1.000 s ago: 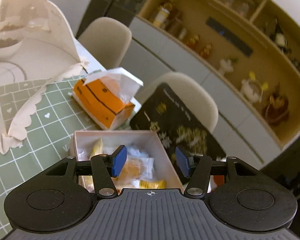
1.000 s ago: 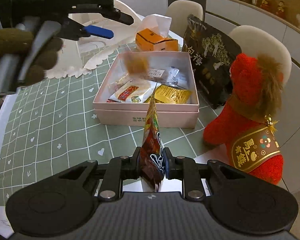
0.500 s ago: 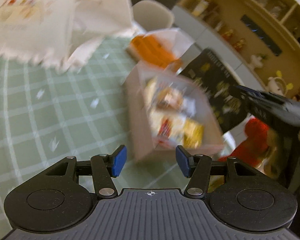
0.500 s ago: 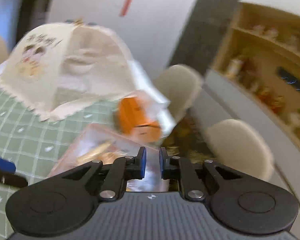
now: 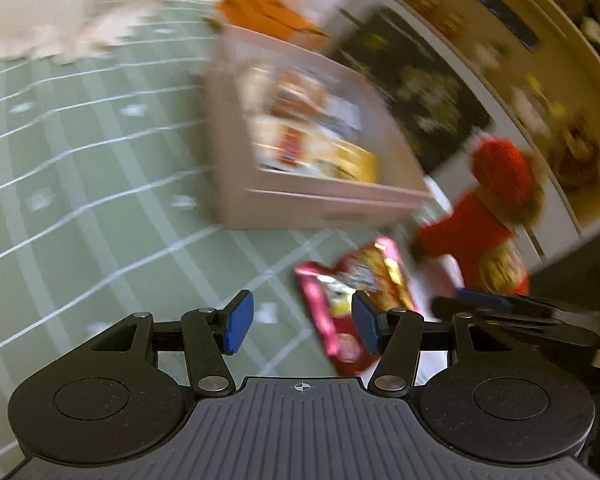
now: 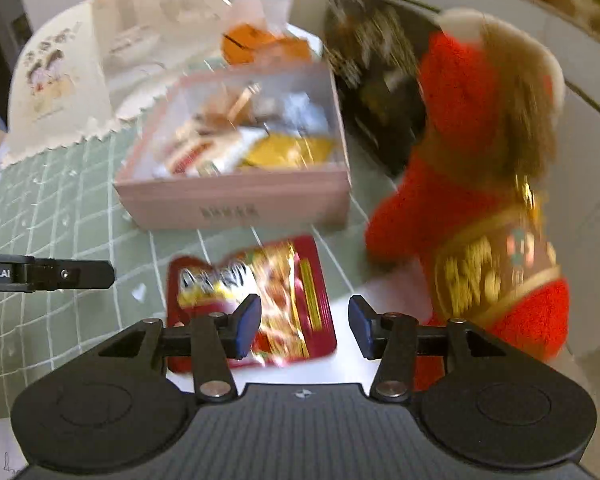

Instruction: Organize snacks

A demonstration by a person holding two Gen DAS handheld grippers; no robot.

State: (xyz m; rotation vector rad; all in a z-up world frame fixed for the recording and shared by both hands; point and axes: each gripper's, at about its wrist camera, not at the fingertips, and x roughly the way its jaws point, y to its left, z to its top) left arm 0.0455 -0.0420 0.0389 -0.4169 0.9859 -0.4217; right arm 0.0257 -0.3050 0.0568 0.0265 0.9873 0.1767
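Now the packet [image 6: 256,300], a flat glossy foil pouch in dark red with yellow and white print, lies face up on the bench [image 6: 60,208] just in front of the box [image 6: 236,200], apart from it; its long axis runs away from the box toward the bench's near edge, tilted slightly, and its near end overhangs the white strip past the green cloth. The right gripper [image 6: 304,326] hovers over that near end with its blue-padded fingers spread wide and nothing between them; a second ago they were pinching this packet upright by its edge. The left gripper [image 5: 302,326] is also spread and empty, low over the cloth left of the packet [image 5: 354,300], having swung down from above the box. The box [image 5: 312,204] is pale pink card, rectangular and open-topped, filled with crinkled wrappers in yellow, white and clear film, as before. Right of the box sits a fuzzy red plush [image 6: 472,184] with a gold-trimmed sash, close beside the packet. Behind the box stand an orange tissue pack [image 6: 260,46] and a black printed bag [image 6: 372,80]; left of the box is a cream mesh cover [image 6: 80,64] with a scalloped hem. Motion blur softens both views.
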